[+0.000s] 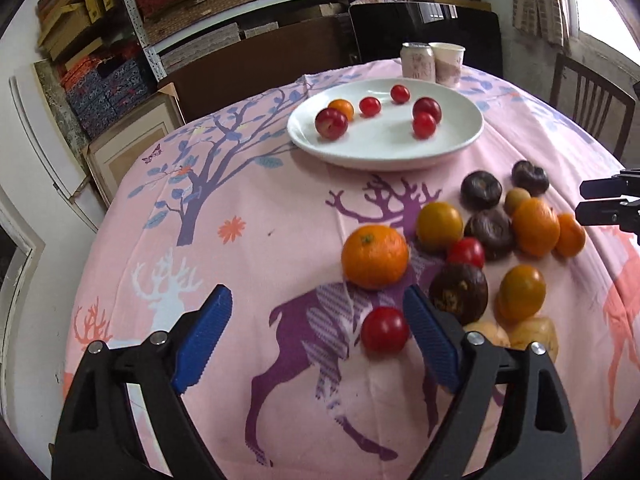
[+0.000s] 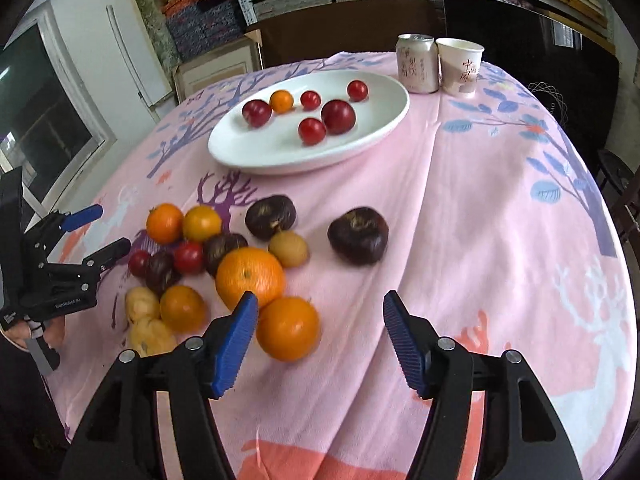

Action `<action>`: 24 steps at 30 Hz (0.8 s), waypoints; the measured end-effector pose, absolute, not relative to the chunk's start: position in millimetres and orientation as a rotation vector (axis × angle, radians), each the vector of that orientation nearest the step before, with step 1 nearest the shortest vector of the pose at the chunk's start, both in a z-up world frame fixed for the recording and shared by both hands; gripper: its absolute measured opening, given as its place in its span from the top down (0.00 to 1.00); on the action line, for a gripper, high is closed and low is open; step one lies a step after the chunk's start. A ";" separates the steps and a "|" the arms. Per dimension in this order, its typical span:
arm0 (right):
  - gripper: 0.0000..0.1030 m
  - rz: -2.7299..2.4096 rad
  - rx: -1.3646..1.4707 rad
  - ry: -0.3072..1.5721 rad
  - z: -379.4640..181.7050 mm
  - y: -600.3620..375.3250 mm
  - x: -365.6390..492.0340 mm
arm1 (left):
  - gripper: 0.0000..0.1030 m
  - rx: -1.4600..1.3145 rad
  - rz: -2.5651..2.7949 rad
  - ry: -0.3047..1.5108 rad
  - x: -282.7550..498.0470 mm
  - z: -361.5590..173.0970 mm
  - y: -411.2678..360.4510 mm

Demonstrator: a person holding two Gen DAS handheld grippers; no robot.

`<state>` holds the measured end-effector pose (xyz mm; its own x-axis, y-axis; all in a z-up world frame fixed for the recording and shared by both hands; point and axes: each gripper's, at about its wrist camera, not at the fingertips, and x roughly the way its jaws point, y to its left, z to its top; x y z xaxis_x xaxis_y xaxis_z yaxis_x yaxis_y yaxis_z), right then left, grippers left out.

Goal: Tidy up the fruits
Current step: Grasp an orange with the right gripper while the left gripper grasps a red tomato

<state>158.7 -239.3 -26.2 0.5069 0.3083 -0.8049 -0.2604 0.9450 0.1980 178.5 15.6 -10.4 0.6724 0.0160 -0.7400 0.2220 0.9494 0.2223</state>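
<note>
A white plate holds several small red fruits and one small orange one; it also shows in the right wrist view. A loose pile of oranges, red tomatoes, dark chestnut-like fruits and pale tubers lies on the cloth in front of it. My left gripper is open, with a red tomato between its fingers near the right one and an orange just ahead. My right gripper is open, with an orange close to its left finger. A dark fruit lies apart from the pile.
A pink can and a paper cup stand behind the plate at the table's far edge. The pink deer-print cloth covers the round table. Shelves, boxes and a chair surround it.
</note>
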 end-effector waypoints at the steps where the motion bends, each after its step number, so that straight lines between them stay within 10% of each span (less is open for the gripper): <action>1: 0.36 0.347 0.037 0.987 -29.3 -236.5 155.2 | 0.18 0.297 -0.124 0.842 177.0 -14.6 18.6; 20: 0.60 0.380 -0.118 0.997 -45.2 -204.3 152.8 | 0.18 0.198 -0.210 0.912 187.5 -31.7 19.3; 24: 0.61 0.377 -0.108 0.993 -44.4 -204.4 149.8 | 0.44 0.143 -0.272 0.934 188.3 -34.3 15.9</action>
